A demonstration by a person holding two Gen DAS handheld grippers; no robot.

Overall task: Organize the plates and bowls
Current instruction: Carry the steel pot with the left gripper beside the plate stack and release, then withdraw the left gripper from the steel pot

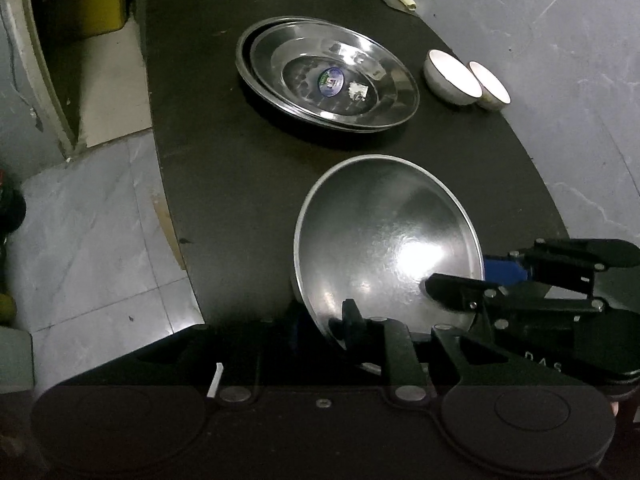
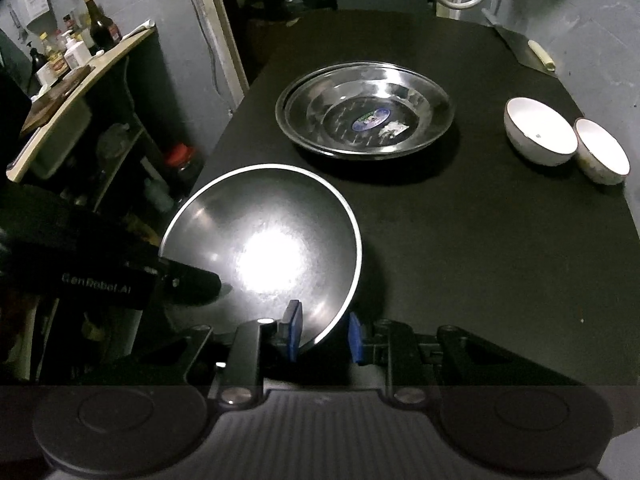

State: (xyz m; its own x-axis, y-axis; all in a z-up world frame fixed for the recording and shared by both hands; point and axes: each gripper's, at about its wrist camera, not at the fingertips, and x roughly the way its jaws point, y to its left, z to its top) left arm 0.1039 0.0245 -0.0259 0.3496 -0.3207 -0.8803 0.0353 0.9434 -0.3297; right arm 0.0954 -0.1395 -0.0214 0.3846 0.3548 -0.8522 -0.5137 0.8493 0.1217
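Note:
A steel bowl is held tilted above the black table, near its front. My left gripper is shut on the bowl's near rim. My right gripper is shut on another part of the rim, with a blue pad on each side; it shows in the left wrist view too. The bowl also shows in the right wrist view. Two stacked steel plates lie at the table's middle, also in the right wrist view. Two white bowls stand to their right.
A cleaver with a pale handle lies at the far right edge of the table. A shelf with bottles stands at the left. Grey tiled floor lies beyond the table's left edge.

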